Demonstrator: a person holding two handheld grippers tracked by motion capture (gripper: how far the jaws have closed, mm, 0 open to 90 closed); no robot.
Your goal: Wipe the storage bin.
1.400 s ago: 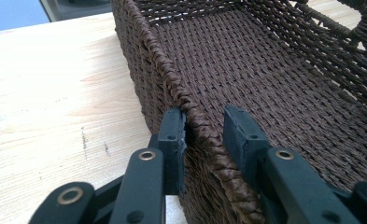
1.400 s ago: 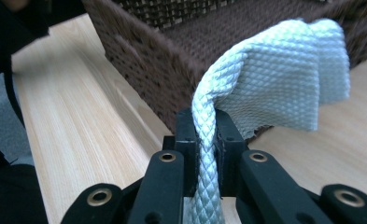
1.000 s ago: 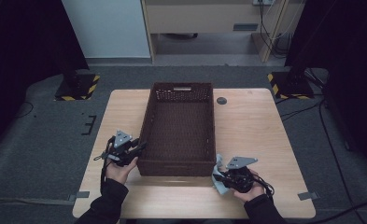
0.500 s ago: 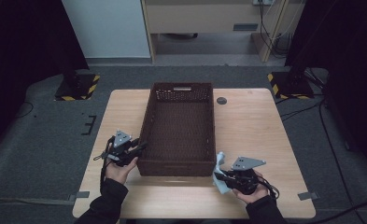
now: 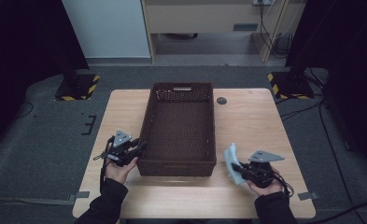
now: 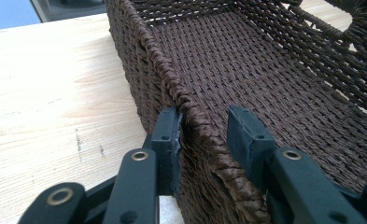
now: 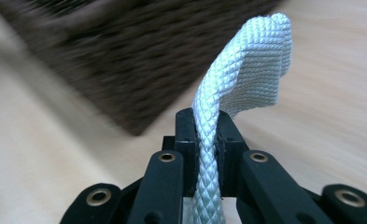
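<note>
A dark brown woven basket [image 5: 146, 126] stands in the middle of the wooden table [image 5: 260, 121]. My left gripper [image 5: 141, 146] is at its near left corner, with the braided rim [image 6: 172, 79] between the jaws. In the left gripper view my left gripper [image 6: 204, 135] has just been opening: one pad lies against the rim's outer side and the other stands apart from it. My right gripper [image 5: 235, 167] is near the basket's front right corner, shut on a white woven cloth [image 5: 231, 156]. The cloth [image 7: 251, 65] rises from my right gripper [image 7: 204, 126] and flops over.
A small dark round disc [image 5: 222, 100] lies on the table to the right of the basket's far end. Beyond the table's far corners, yellow-and-black striped stand bases [image 5: 76, 86] sit on the grey floor. The basket [image 7: 125, 60] looks blurred in the right gripper view.
My right gripper has moved to the right, away from the basket's front corner, carrying the white cloth. The left hand has stayed at the basket's rim.
</note>
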